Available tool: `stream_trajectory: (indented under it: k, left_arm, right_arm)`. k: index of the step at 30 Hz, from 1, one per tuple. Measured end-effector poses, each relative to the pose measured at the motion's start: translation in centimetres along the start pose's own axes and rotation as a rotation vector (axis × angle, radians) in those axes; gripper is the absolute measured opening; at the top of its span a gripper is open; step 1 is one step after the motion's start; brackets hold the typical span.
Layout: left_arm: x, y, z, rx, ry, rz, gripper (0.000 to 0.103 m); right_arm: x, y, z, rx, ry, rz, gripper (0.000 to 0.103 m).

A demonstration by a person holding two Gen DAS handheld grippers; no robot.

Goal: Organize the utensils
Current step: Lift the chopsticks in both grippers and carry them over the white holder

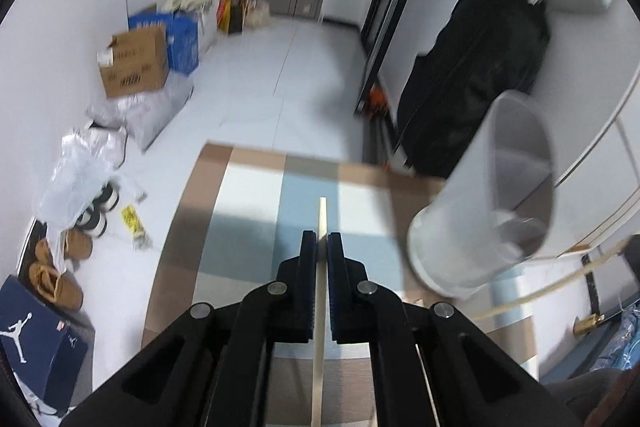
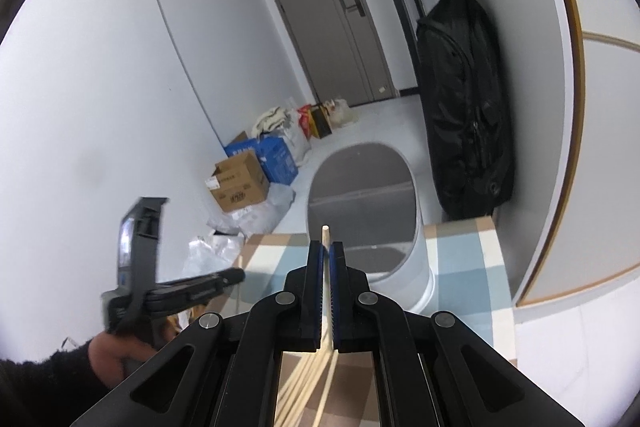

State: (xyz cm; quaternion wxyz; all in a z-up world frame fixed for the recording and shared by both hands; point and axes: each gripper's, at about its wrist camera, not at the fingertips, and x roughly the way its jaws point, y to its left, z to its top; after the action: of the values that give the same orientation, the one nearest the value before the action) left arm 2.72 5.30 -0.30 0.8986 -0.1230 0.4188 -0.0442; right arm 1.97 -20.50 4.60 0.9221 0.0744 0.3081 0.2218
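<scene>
In the left wrist view my left gripper (image 1: 321, 237) is shut on a pale wooden chopstick (image 1: 320, 307), whose tip pokes out past the fingertips over the checked tablecloth (image 1: 248, 227). A white cylindrical utensil holder (image 1: 480, 219) stands to the right of it, its mouth open towards me. In the right wrist view my right gripper (image 2: 329, 247) is shut on another chopstick (image 2: 326, 235), its tip just in front of the white holder (image 2: 360, 211). Several more chopsticks (image 2: 300, 387) lie under the right gripper. The left gripper (image 2: 236, 277) shows at the left, held by a hand in a dark sleeve.
The table's far edge (image 1: 280, 151) drops to a tiled floor. Cardboard and blue boxes (image 1: 136, 63), plastic bags and shoes (image 1: 60, 267) line the left wall. A large black bag (image 2: 464, 107) hangs by the wall behind the holder. A grey door (image 2: 332, 19) is at the back.
</scene>
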Motion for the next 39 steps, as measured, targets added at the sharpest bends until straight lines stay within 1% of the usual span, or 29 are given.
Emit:
stream_trajectory:
  k: [1, 5, 7, 9, 15, 21, 25, 29, 34, 37, 39]
  left_arm:
    - [-0.9, -0.1, 0.0, -0.001, -0.019, -0.012, 0.001]
    - [-1.4, -2.1, 1.2, 0.013, -0.081, -0.034, 0.001]
    - [-2.1, -2.4, 1.6, 0.018, -0.103, -0.058, 0.001]
    - [-2.6, -2.6, 1.9, 0.024, -0.131, -0.062, 0.001]
    - [-5.1, -3.6, 2.9, 0.032, -0.186, -0.114, 0.001]
    - [-7.4, -5.0, 5.2, 0.035, -0.241, -0.166, 0.001]
    - [-8.8, -6.5, 7.4, 0.060, -0.299, -0.190, 0.001]
    - [-9.0, -8.3, 9.6, 0.089, -0.345, -0.213, 0.001]
    - [-7.8, -10.5, 12.4, 0.101, -0.382, -0.238, 0.001]
    - [-7.1, -11.6, 13.2, 0.126, -0.421, -0.230, 0.001]
    - [-6.6, -11.9, 13.4, 0.137, -0.434, -0.230, 0.001]
  right_arm:
    - [-0.2, 0.2, 0.1, -0.007, -0.006, 0.001, 0.002]
    - [-0.7, 0.5, 0.5, -0.025, -0.022, 0.006, 0.002]
    - [-0.9, 0.5, 0.7, -0.026, -0.028, 0.007, 0.002]
    - [-1.1, 0.5, 1.0, -0.026, -0.034, 0.010, 0.002]
    - [-2.3, 1.0, 2.2, -0.042, -0.059, 0.018, 0.002]
    - [-3.5, 1.3, 4.6, -0.050, -0.088, 0.036, 0.002]
    - [-4.2, 1.4, 7.2, -0.057, -0.113, 0.046, 0.002]
    - [-4.1, 1.2, 9.8, -0.064, -0.122, 0.048, 0.002]
    - [-3.3, 0.8, 12.9, -0.094, -0.127, 0.030, 0.002]
    - [-2.9, 0.4, 14.7, -0.108, -0.137, 0.019, 0.002]
    - [-2.2, 0.0, 15.6, -0.118, -0.134, 0.011, 0.002]
